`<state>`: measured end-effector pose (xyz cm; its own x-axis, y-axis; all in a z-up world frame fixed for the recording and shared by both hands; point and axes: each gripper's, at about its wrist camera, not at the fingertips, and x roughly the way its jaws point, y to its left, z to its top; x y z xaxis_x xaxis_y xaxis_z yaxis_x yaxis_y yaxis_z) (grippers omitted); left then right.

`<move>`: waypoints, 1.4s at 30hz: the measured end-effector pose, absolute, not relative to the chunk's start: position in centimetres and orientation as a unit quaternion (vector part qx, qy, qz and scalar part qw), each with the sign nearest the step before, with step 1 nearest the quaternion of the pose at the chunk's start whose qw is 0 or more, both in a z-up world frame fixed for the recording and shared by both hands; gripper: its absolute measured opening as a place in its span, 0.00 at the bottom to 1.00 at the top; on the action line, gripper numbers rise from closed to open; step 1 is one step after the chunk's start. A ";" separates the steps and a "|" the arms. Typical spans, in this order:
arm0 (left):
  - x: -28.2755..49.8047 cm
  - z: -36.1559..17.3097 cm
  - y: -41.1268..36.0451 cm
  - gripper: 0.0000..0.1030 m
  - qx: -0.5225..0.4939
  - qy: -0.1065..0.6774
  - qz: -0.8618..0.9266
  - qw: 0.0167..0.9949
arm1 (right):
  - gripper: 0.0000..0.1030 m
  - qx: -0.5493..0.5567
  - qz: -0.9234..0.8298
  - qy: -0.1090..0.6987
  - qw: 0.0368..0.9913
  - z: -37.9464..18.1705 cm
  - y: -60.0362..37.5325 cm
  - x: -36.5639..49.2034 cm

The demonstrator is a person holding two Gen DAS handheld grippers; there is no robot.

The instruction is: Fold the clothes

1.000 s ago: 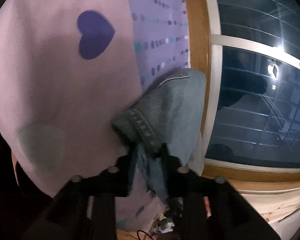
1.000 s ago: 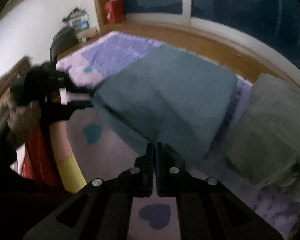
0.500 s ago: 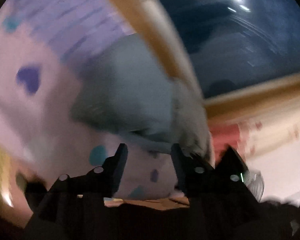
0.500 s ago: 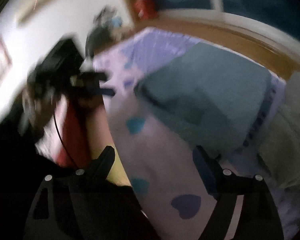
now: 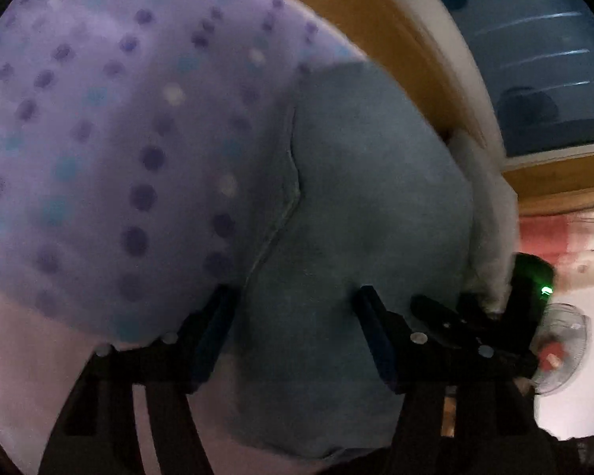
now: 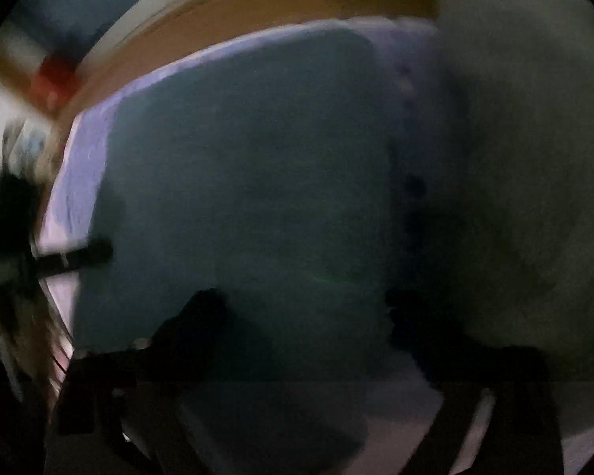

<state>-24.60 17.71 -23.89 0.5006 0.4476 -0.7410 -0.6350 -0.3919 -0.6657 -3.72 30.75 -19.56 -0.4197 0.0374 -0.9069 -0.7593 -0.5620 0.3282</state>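
Observation:
A folded blue denim garment (image 5: 368, 206) lies flat on the purple dotted sheet (image 5: 99, 138). My left gripper (image 5: 295, 310) hovers over the garment's near edge. Its jaws are opening, the denim shows below the gap, and neither pad presses on it. In the right wrist view the same denim (image 6: 249, 198) fills the middle, dim and blurred. My right gripper (image 6: 301, 310) is close above it; its jaws are opening wide and hold nothing. The left gripper's finger (image 6: 75, 257) shows at the denim's left edge.
A grey-green garment (image 6: 514, 158) is heaped to the right of the denim, also seen as a pale heap (image 5: 491, 213). A wooden sill (image 5: 408, 39) and a dark window (image 5: 542, 47) run behind the bed. A small fan (image 5: 562, 350) stands at the right.
My left gripper let go of the denim's frayed hem, opened and swung over the folded garment. My right gripper went from shut to wide open and dropped closer to the denim. Both wrists rolled.

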 end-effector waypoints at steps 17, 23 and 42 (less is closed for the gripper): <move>-25.7 -22.1 16.6 0.16 -0.685 0.020 0.440 0.580 | 0.26 -0.364 0.727 0.481 0.329 -18.0 26.8 -2.9; -25.0 -15.6 17.3 0.15 -0.636 0.002 0.427 0.643 | 0.24 -0.276 0.758 0.472 0.356 -12.3 24.6 0.0; -4.6 -6.6 33.5 0.16 -0.573 -0.002 0.341 0.745 | 0.24 -0.233 0.772 0.325 0.493 3.8 33.8 19.9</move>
<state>-4.58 33.48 -6.64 0.7668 0.5108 -0.3887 -0.5063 0.1091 -0.8554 19.88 33.81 3.82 -0.4047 0.6107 -0.6806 -0.9136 -0.3020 0.2722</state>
